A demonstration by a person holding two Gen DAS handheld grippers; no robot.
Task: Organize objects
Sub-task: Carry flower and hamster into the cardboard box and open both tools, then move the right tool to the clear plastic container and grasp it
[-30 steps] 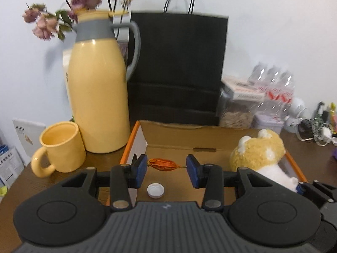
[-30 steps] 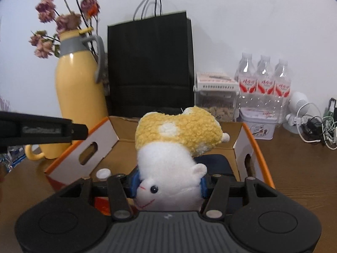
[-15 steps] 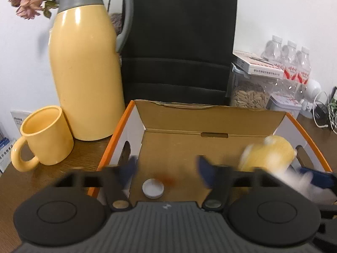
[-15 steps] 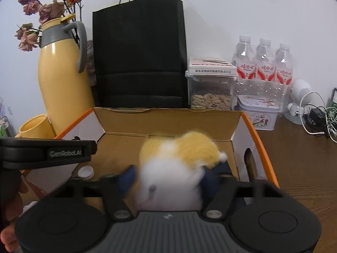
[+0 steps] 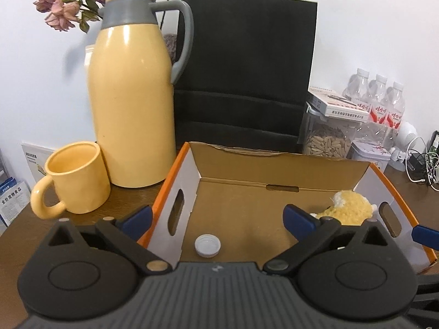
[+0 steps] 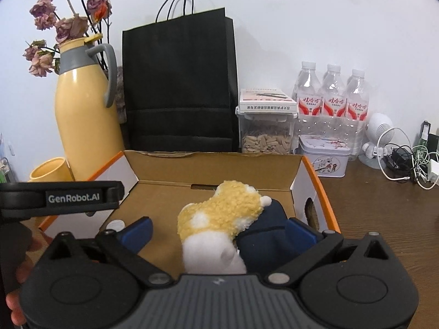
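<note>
Drop step done: right gripper (image 6: 218, 231) jaws just opened, plush (image 6: 219, 219) loose between them in box (image 6: 315, 181). Left gripper (image 5: 216, 219) jaws just opened, empty, cap (image 5: 207, 245) below. Next: withdraw, seek next item.

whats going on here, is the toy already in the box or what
A person is tidying things into the cardboard box with two handheld grippers. The plush toy lies inside on something dark blue; the right gripper, jaws just opened, straddles it without pressing. The left gripper has also just opened, with nothing held. A white bottle cap lies on the box floor.
</note>
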